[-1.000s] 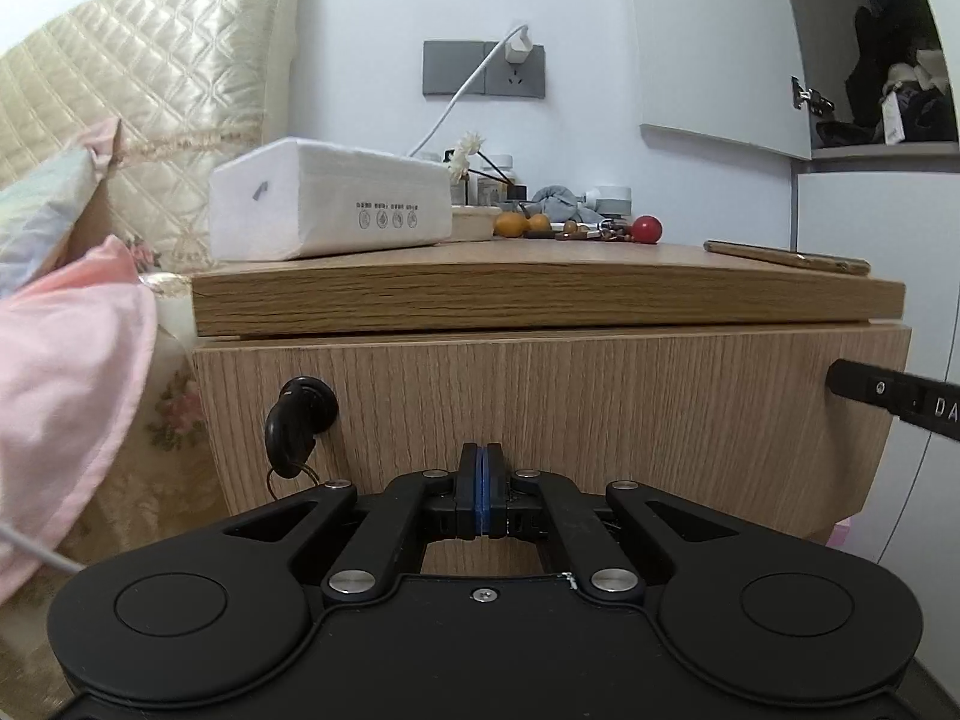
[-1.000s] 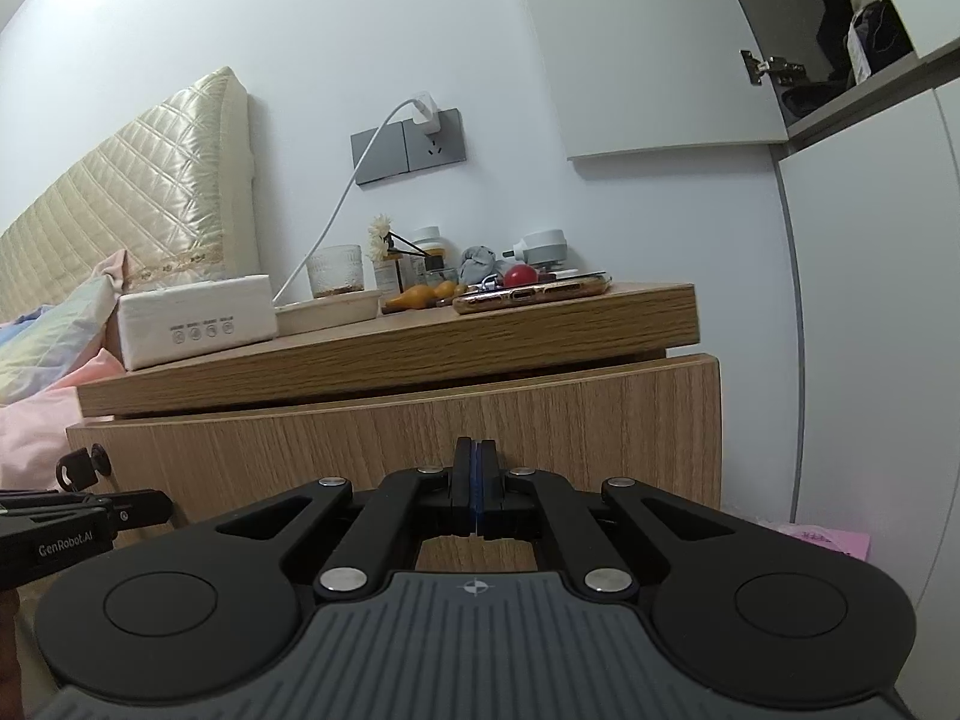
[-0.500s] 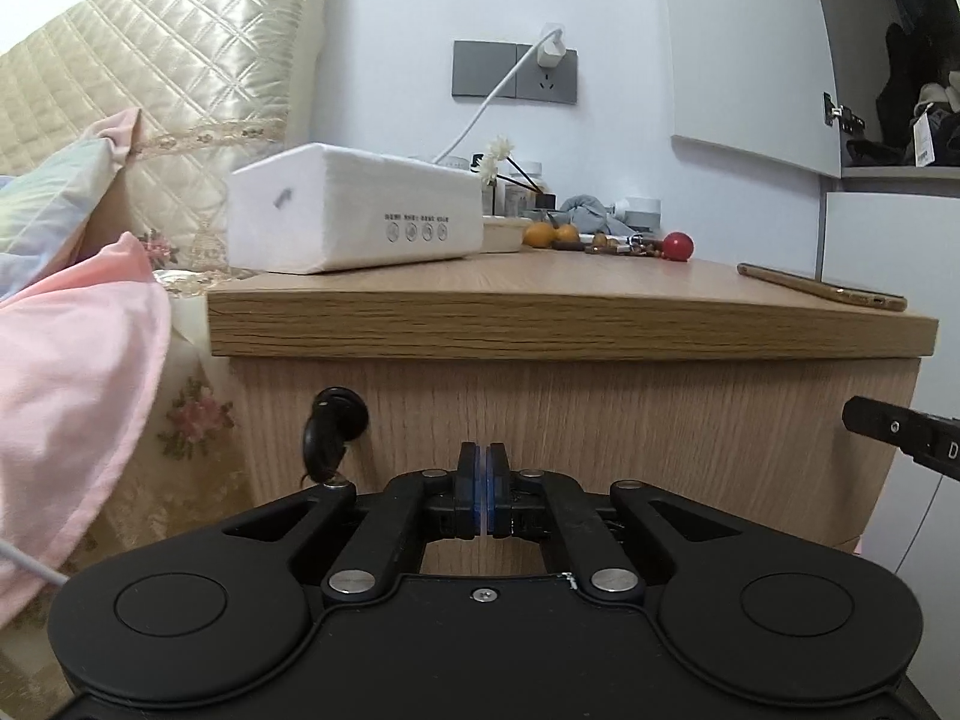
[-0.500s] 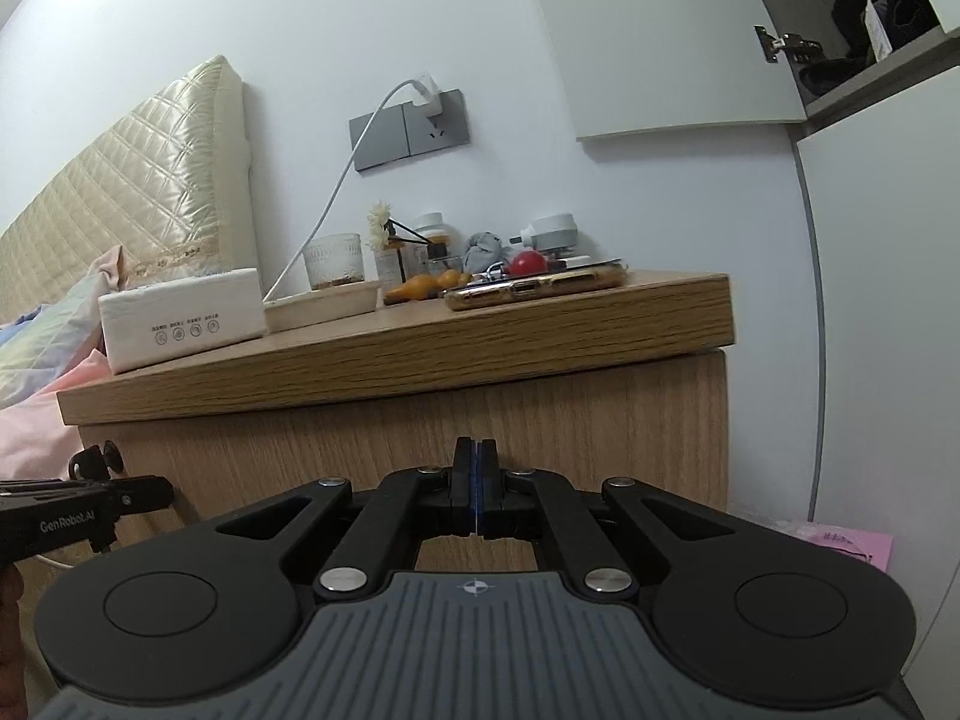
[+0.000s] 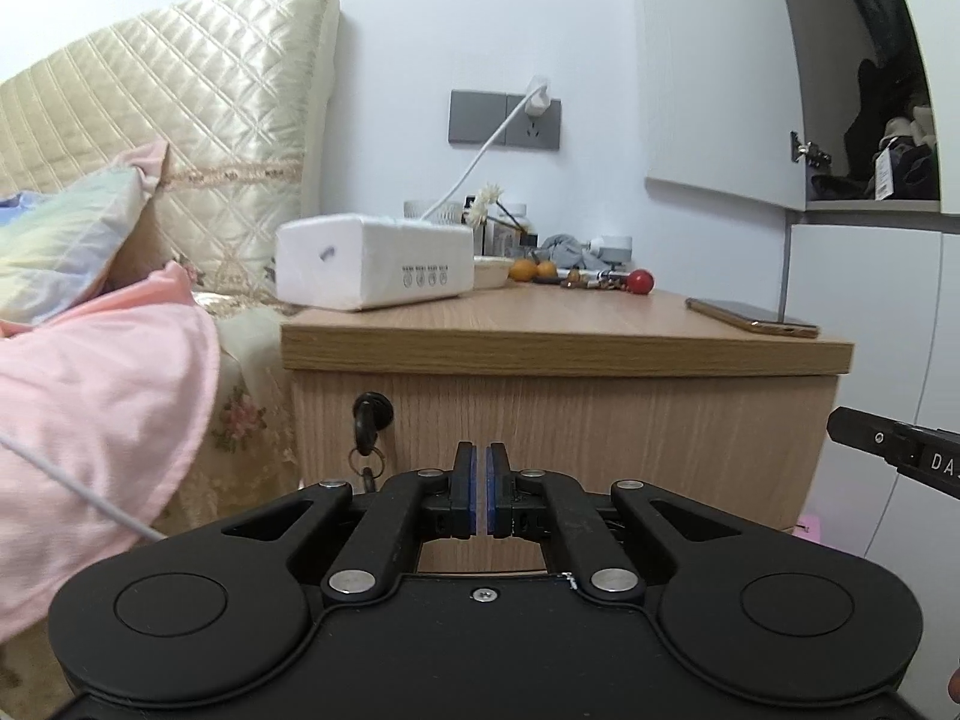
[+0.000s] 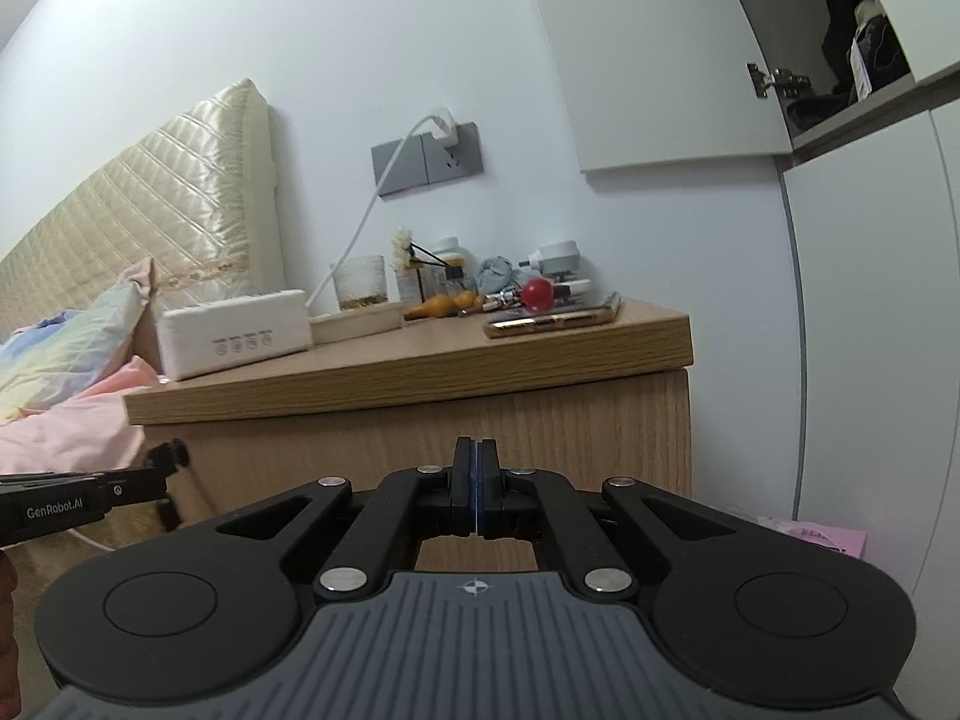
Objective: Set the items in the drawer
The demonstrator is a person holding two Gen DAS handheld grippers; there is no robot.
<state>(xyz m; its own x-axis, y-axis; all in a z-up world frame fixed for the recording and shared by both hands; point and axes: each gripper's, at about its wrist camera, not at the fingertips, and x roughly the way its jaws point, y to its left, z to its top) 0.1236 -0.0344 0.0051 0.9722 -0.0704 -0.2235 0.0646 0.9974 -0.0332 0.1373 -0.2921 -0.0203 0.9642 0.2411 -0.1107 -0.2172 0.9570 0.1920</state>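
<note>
Both tools have drawn back from the nightstand since a second ago, so more of the bed and wall now shows and the cabinet sits smaller in each view. On the left tool (image 5: 480, 495) the blue pads have parted to a thin slit and hold nothing, where they were pressed flat together before; the right tool (image 6: 474, 489) has its pads pressed together on nothing. Each tool's tip shows at the edge of the other's view, level with the drawer front.

The drawer (image 5: 600, 450) is closed, its wood-grain front facing both cameras, with a black key (image 5: 371, 420) in the lock near its upper left corner and a small ring hanging below it. On the counter (image 5: 540, 324) above lie the items — a white tissue pack (image 5: 375, 267) at the left front corner, a gold phone (image 5: 753, 317) flat near the right edge, and farther back two small orange fruits (image 5: 533, 270), a red ball (image 5: 639, 282), a glass cup (image 6: 359, 282), a few bottles and a crumpled grey cloth (image 5: 564, 249). A white charger cable runs from the wall socket (image 5: 504, 120) down behind the tissue pack.

To the left, a pink blanket (image 5: 102, 378) lies on the bed just beside the nightstand, below a quilted cream headboard (image 5: 180, 120). To the right stands a white wardrobe (image 5: 870, 300) with an upper door open.
</note>
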